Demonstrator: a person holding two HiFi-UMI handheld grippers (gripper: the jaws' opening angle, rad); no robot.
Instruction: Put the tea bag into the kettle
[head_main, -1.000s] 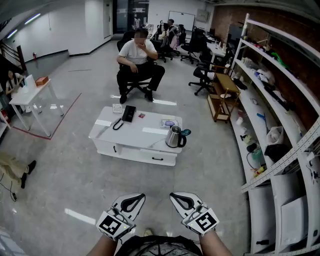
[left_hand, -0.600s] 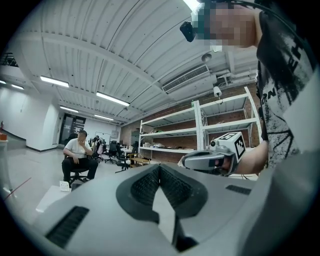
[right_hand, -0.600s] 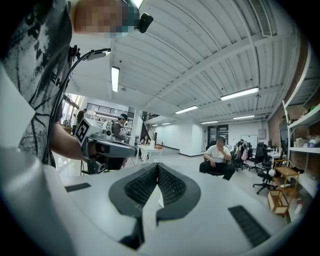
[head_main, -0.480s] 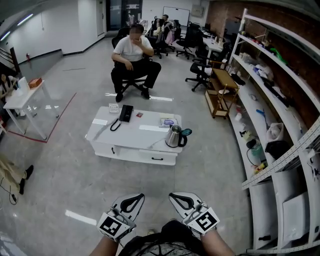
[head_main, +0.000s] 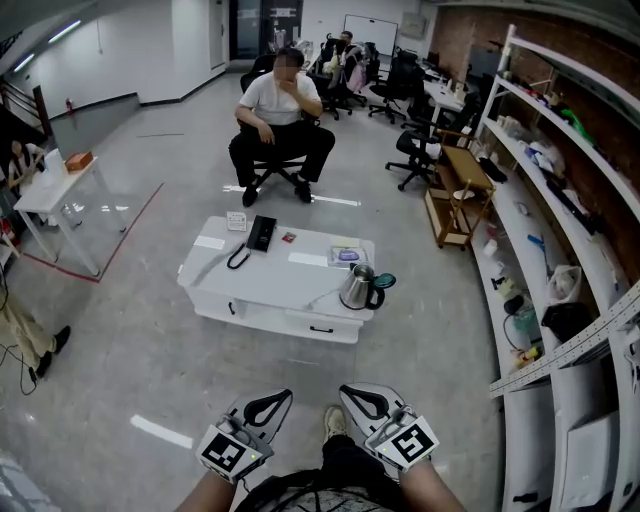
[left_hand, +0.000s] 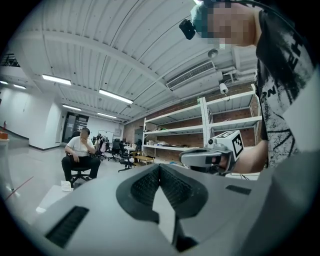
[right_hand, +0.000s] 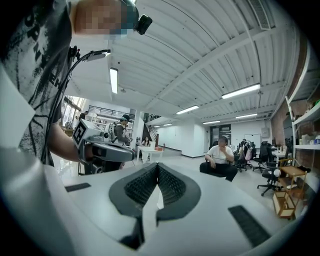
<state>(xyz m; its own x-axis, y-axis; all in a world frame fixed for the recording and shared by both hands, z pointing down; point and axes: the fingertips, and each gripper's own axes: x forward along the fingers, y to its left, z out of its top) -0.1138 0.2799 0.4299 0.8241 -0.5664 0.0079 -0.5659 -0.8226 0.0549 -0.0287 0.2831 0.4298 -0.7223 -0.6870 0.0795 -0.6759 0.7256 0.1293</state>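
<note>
The steel kettle (head_main: 355, 288), dark-handled with a teal round piece (head_main: 385, 281) at its 3 o'clock side, stands upright near the right front corner of the low white surface (head_main: 270, 280), well apart from both grippers. A small reddish packet (head_main: 289, 237) lies at the kettle's 10 o'clock; whether it is the tea bag cannot be told. The left gripper (head_main: 270, 402) and right gripper (head_main: 360, 398) are at 6 o'clock, jaws together on nothing.

We see a low white table (head_main: 270, 282) on the floor (head_main: 140, 345). It carries a kettle (head_main: 357, 288), a phone (head_main: 259, 233) and a packet (head_main: 346, 256).
</note>
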